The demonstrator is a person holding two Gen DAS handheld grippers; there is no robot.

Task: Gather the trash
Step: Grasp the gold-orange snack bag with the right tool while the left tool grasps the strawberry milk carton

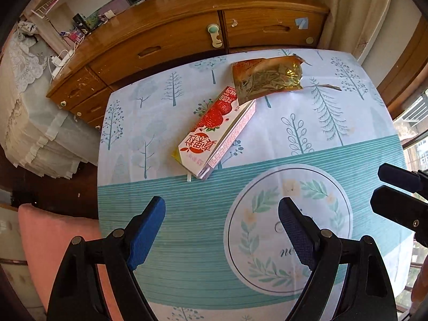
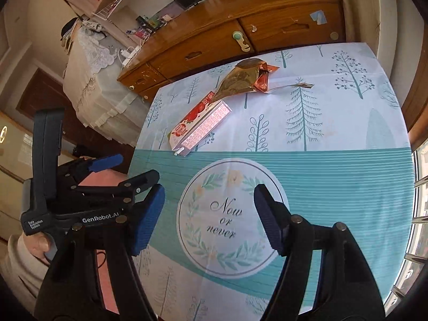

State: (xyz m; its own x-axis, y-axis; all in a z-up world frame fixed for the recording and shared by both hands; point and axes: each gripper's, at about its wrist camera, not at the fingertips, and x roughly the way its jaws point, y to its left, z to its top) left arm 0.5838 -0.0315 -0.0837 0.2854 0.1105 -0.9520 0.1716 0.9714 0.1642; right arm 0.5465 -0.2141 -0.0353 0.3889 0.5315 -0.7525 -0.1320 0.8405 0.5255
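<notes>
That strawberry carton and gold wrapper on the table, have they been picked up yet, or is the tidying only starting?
Only starting, it seems. Nothing looks collected: the strawberry carton lies flat on the tablecloth, and the gold wrapper rests partly on its far end. Nothing is in hand: the left tool and right tool both hover open and empty. Both pieces remain to be gathered; no bin is in view.

Table [image 1: 294, 139]; carton [image 1: 214, 133], foil wrapper [image 1: 267, 80].
</notes>
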